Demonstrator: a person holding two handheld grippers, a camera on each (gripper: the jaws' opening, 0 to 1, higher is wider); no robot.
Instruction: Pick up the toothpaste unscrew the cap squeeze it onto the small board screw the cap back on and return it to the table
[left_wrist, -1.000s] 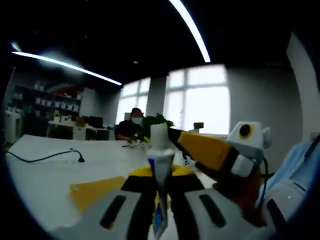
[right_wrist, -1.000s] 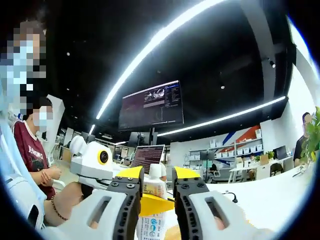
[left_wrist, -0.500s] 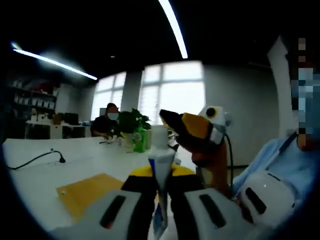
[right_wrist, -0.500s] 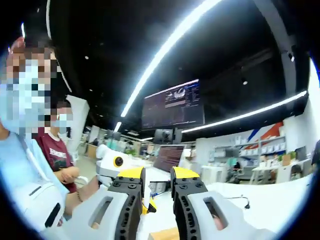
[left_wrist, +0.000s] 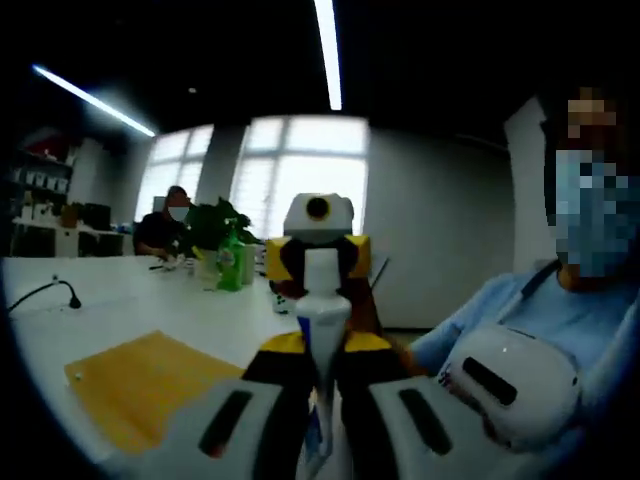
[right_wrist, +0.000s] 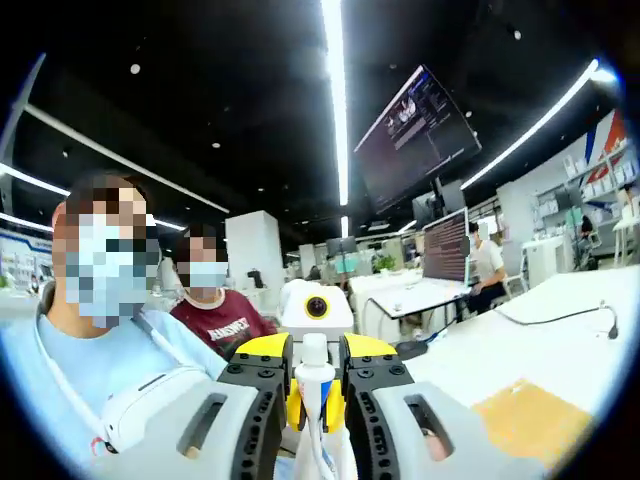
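We hold the white toothpaste tube (left_wrist: 322, 330) upright between both grippers.
Our left gripper (left_wrist: 318, 355) clamps the tube body; our right gripper (right_wrist: 315, 365), facing it, pinches the white cap (right_wrist: 314, 350). The flat yellow-brown small board (left_wrist: 140, 385) lies on the white table (left_wrist: 120, 310) below.

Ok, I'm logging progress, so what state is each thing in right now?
toothpaste tube: upright, clamped in the left gripper
cap: on the tube
small board: flat on the table, no paste visible on it
left gripper: shut on the tube
right gripper: jaws either side of the cap, contact unclear
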